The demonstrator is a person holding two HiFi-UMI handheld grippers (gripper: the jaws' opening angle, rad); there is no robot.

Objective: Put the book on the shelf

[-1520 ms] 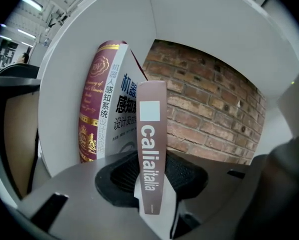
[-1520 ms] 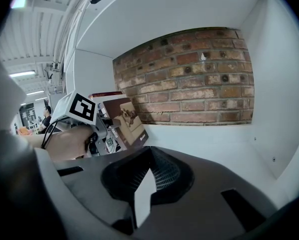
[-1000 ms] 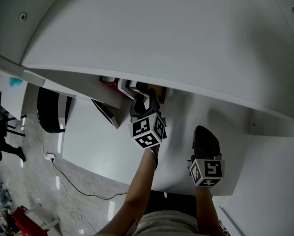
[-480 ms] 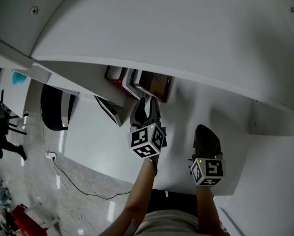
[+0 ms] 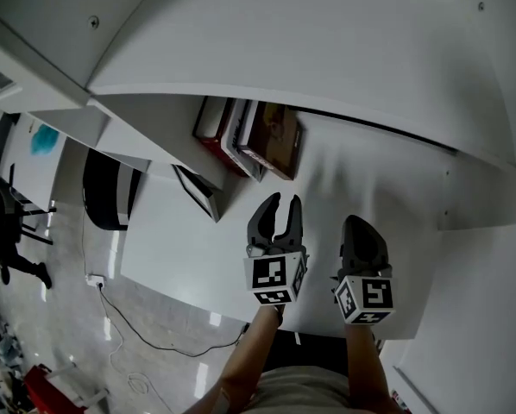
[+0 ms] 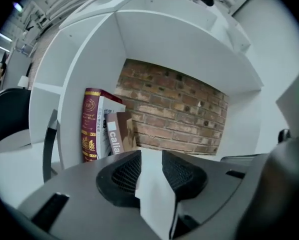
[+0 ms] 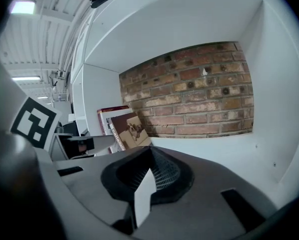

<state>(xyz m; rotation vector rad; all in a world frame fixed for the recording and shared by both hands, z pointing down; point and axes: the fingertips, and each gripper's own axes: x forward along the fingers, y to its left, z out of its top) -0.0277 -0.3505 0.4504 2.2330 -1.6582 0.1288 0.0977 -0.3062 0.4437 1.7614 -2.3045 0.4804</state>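
Jaws of the left gripper stand apart, empty and closing; the right gripper is closed on nothing. The brown book leans against other books on the shelf, and the task looks complete.

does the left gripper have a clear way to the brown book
Probably yes: the left gripper, empty with jaws closing, faces the brown book across bare shelf; nothing stands between.
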